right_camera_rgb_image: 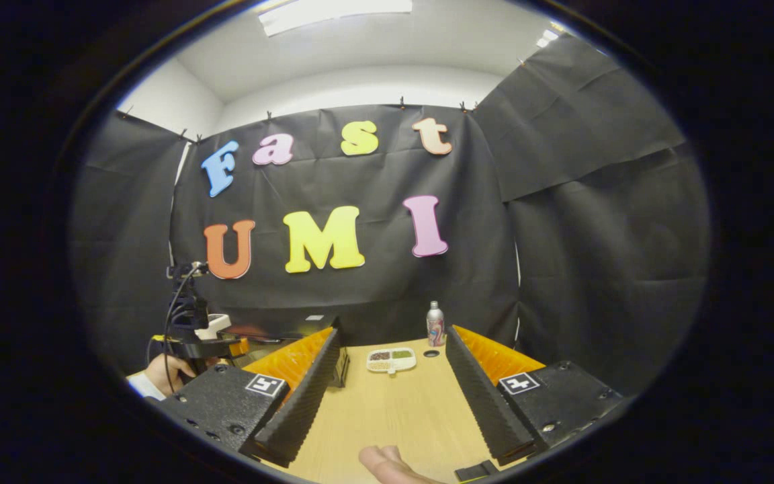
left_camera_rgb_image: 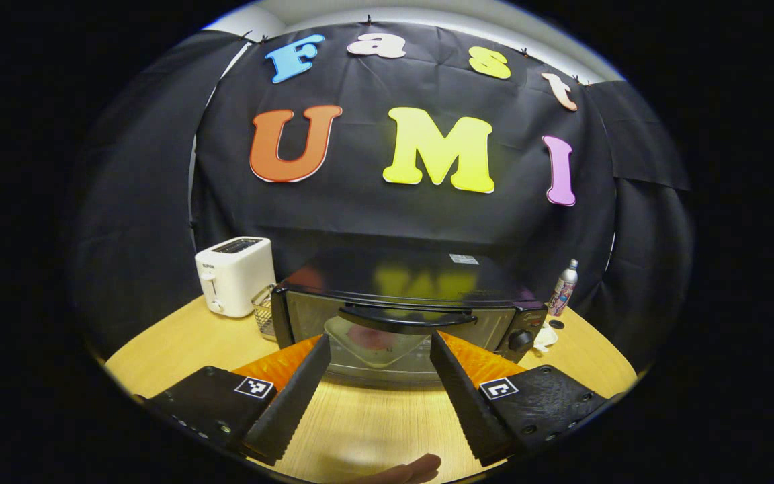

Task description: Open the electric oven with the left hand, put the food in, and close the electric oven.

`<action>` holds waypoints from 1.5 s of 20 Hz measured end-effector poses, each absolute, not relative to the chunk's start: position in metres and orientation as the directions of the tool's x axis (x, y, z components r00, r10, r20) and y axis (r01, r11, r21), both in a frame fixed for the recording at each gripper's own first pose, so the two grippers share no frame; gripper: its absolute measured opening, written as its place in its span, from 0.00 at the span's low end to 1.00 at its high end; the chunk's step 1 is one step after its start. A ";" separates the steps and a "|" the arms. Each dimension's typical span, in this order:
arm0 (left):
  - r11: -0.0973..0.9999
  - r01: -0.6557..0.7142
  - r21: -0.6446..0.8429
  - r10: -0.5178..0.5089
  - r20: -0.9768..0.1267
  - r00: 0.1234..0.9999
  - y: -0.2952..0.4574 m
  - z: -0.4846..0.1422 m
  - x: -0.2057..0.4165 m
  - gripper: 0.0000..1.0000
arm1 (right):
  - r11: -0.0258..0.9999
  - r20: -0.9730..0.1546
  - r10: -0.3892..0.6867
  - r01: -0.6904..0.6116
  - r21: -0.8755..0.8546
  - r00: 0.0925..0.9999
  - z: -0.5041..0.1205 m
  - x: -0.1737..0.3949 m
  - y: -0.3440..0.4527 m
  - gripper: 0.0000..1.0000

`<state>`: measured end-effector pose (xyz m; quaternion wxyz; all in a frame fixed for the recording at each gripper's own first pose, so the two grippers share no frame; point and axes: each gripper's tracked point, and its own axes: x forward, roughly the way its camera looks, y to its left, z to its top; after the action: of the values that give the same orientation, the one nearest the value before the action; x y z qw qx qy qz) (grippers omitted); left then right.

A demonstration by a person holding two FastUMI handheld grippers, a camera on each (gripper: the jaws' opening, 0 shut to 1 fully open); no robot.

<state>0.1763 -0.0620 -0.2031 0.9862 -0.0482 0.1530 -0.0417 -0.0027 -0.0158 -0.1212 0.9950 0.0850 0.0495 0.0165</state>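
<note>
left gripper view puts the black electric oven with its glass door (left_camera_rgb_image: 406, 316) dead centre of the frame, door shut, its curved dark handle (left_camera_rgb_image: 408, 321) running across the top of the glass. through the glass a pale tray with something reddish on it (left_camera_rgb_image: 375, 339) sits inside. the left gripper (left_camera_rgb_image: 380, 383) hangs in front of that door at the bottom of the frame, fingers spread wide with nothing between them, apart from the handle. the oven's round black knob (left_camera_rgb_image: 520, 340) is on its right panel.

just left of the oven there's a small wire basket (left_camera_rgb_image: 264, 311), and beyond it, at centre left, a white two-slot toaster (left_camera_rgb_image: 234, 274). at the right edge of the oven stands a slim silver spray can with a pink label (left_camera_rgb_image: 563, 288). everything rests on the light wooden table (left_camera_rgb_image: 373, 423).

right gripper view has the right gripper (right_camera_rgb_image: 394, 390) low in the frame, also spread open and empty over the table (right_camera_rgb_image: 394, 410). between its fingers, further back, lies a white divided dish of food (right_camera_rgb_image: 392, 359), with the can (right_camera_rgb_image: 435, 324) behind it. at lower left, a hand (right_camera_rgb_image: 166, 368) holds the other gripper (right_camera_rgb_image: 192, 329).
</note>
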 end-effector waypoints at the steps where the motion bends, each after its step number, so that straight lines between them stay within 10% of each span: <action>1: 0.992 0.070 -0.108 -0.098 -0.282 0.954 -0.062 -0.191 0.167 0.95 | 0.986 -0.091 0.041 -0.025 0.168 0.995 -0.117 -0.006 -0.015 0.96; 13: 0.996 0.054 -0.071 -0.065 -0.149 0.987 -0.033 -0.052 0.016 0.95 | 0.990 -0.047 0.003 0.003 0.139 0.999 -0.081 -0.032 -0.022 1.00; 30: 0.997 0.060 -0.043 -0.063 -0.072 0.995 -0.037 -0.064 -0.058 0.95 | 0.994 -0.122 0.046 -0.034 0.100 0.992 -0.095 -0.037 -0.027 1.00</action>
<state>-0.0579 -0.0371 -0.0638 0.9986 -0.0206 0.0366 -0.0307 -0.0368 -0.0275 -0.0955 0.9967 0.0488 0.0620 0.0199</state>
